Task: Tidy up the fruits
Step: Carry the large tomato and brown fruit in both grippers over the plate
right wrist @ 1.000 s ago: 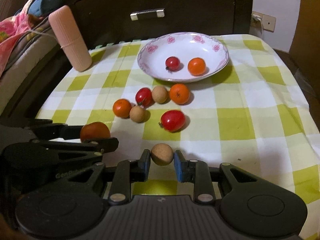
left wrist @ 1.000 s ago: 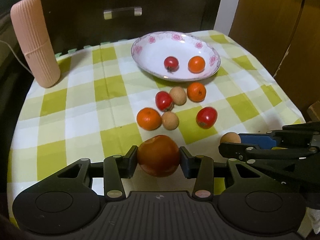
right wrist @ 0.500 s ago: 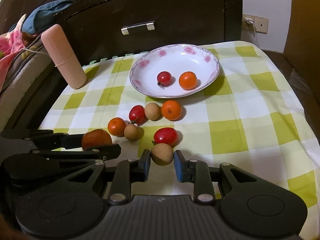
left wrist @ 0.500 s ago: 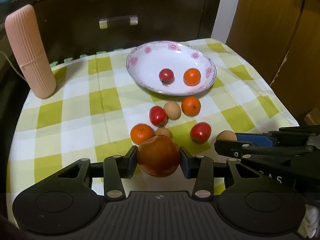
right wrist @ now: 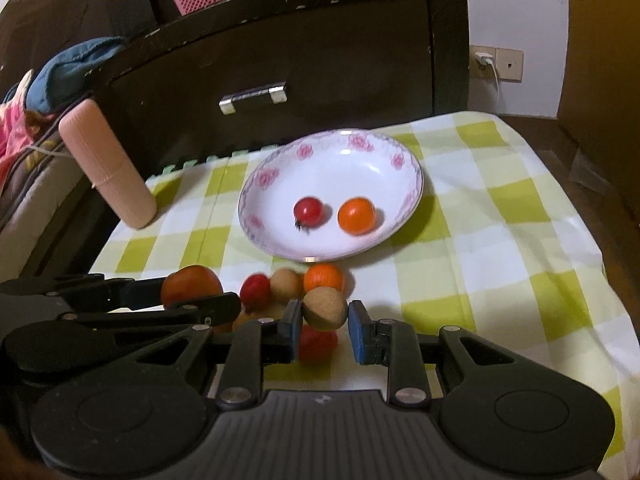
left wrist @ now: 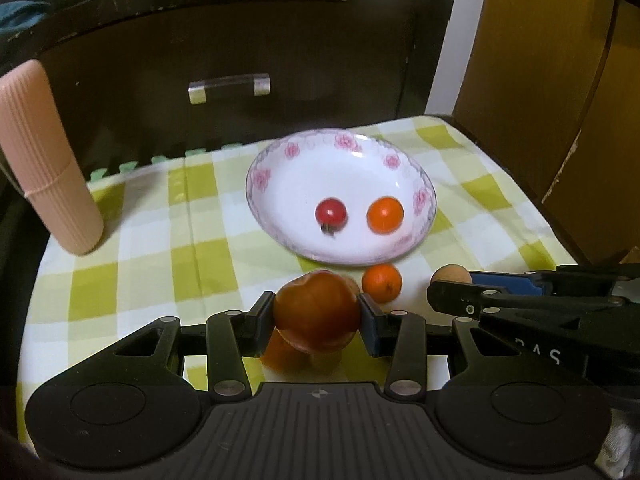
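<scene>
My left gripper (left wrist: 317, 316) is shut on a large red-orange tomato (left wrist: 316, 312), held above the checked cloth. My right gripper (right wrist: 323, 322) is shut on a small tan round fruit (right wrist: 324, 307); it shows at the right of the left wrist view too, the tan fruit (left wrist: 451, 273) at its tip. Ahead stands a white flowered plate (left wrist: 276, 184) holding a cherry tomato (left wrist: 330, 212) and a small orange (left wrist: 385, 214). Loose on the cloth before the plate lie an orange (right wrist: 324, 276), a tan fruit (right wrist: 285, 283) and red tomatoes (right wrist: 256, 295), partly hidden by the grippers.
A pink ribbed tube (left wrist: 44, 160) stands at the far left of the table. A dark drawer front with a metal handle (left wrist: 229, 87) rises behind the plate. The yellow-and-white checked cloth (right wrist: 500, 248) ends at the table's right edge.
Both grippers have risen and moved forward toward the plate, each still holding its fruit. The loose fruits now sit lower in both views, several hidden under the fingers.
</scene>
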### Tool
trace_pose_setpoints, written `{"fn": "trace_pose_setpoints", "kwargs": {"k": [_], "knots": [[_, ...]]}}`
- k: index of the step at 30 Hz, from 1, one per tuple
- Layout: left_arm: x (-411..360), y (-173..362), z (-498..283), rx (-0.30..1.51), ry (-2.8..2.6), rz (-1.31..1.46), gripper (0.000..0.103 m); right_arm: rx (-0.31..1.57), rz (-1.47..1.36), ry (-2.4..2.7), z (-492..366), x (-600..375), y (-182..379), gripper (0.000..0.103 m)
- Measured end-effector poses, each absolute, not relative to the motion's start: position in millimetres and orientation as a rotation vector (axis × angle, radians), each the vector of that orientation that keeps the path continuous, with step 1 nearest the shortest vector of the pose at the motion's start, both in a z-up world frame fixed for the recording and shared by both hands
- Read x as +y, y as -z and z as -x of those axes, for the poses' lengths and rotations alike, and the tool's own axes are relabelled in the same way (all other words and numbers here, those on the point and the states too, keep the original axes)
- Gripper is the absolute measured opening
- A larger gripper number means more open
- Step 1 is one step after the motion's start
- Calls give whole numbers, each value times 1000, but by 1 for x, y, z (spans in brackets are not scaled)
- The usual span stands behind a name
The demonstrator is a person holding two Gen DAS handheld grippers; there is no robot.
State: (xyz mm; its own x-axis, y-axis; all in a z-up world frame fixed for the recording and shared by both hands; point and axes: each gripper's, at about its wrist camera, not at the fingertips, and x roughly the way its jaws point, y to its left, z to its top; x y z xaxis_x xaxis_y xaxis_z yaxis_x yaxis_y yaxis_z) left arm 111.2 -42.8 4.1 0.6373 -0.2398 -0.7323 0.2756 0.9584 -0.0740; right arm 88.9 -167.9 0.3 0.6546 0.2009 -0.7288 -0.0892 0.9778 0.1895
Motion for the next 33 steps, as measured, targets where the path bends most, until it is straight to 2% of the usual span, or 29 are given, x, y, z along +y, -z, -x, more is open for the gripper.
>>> {"fn": "trace_pose_setpoints", "kwargs": {"k": [33], "knots": [[-57, 5, -173, 824, 297, -55, 50, 821, -172, -144, -154, -189, 10, 25]]}}
